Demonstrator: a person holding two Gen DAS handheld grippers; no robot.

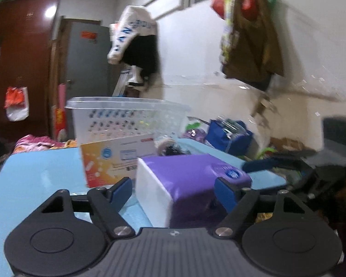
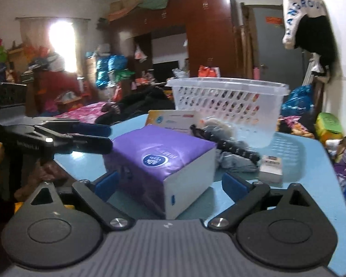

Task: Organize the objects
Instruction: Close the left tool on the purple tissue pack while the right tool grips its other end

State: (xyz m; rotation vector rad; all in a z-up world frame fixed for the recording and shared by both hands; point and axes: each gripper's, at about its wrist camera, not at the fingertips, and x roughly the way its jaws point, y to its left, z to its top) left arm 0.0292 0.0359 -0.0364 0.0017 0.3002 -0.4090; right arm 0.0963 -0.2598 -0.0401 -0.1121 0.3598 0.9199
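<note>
A: Left wrist view first. The left gripper (image 1: 174,190) has its blue-padded fingers (image 1: 121,190) spread wide, one on each side of the purple tissue pack (image 1: 191,180). Does it have hold of it?

B: No, there is a gap at the left pad and the right pad sits beside the pack's far edge, so the jaws stand open with nothing clamped. The pack lies on the light blue table (image 1: 41,175), near its front edge.

A: And behind it?

B: An orange and white box (image 1: 113,161) stands upright just behind the pack, and behind that a clear perforated basket (image 1: 126,117). At the right of this view the other gripper's blue finger shows, blurred.

A: Right wrist view, then. The right gripper (image 2: 170,185) is also wide open, with the tissue pack (image 2: 159,159) between its fingers (image 2: 106,184), and neither pad touches it.

B: The left gripper (image 2: 92,136) appears at the left there, its two fingers side by side above the table (image 2: 311,184).

A: To the pack's right lies a grey cloth bundle with a black strap (image 2: 232,154), then a small white box (image 2: 270,166). The basket (image 2: 228,101) stands at the back, and the orange and white box (image 2: 170,120) in front of it.
</note>
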